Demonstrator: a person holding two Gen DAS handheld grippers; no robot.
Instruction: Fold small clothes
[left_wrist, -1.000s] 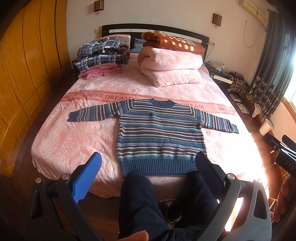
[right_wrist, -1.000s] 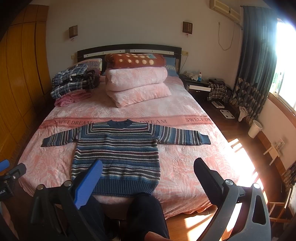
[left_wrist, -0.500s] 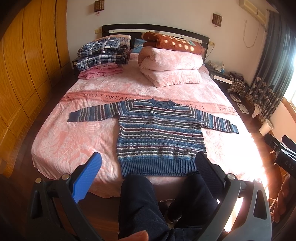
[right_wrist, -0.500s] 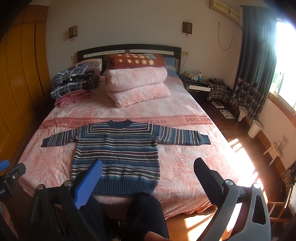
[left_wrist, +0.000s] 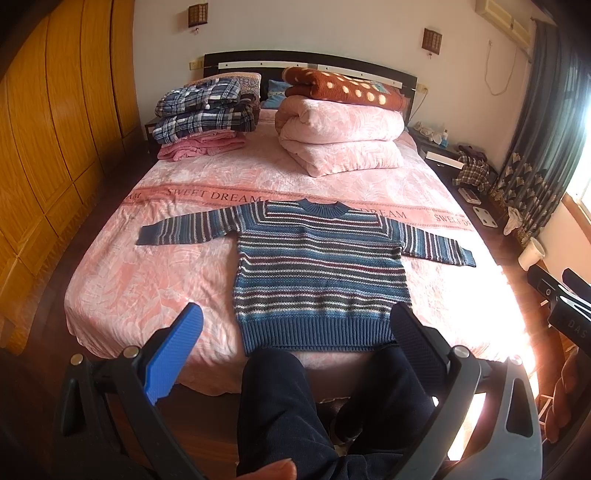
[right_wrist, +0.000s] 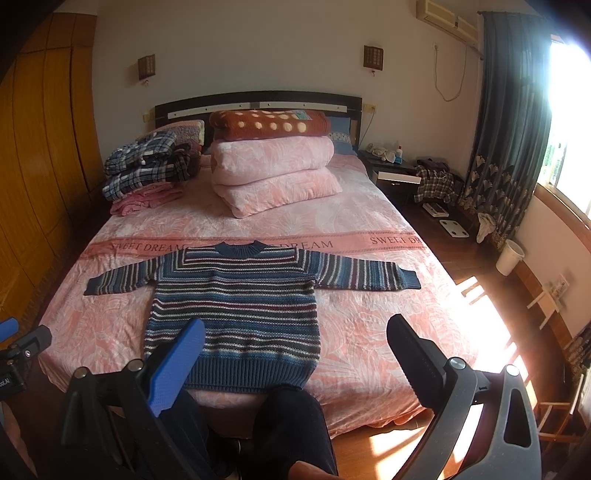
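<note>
While spread flat at 12 o'clock on bed (left_wrist: 155, 295), sweater (left_wrist: 317, 273) untouched; left gripper (left_wrist: 295, 332), right gripper (right_wrist: 295, 336) gaping, empty.

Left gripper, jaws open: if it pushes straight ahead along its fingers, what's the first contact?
Probably the striped sweater lying flat on the bed: the left gripper frames its hem and lower body. The person's dark-trousered knees sit below that line. Depth is unclear in the fisheye view.

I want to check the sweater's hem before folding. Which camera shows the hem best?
The left wrist view: the sweater shows its hem almost whole. In the right wrist view, the blue pad of the right tongs covers its left corner.
</note>
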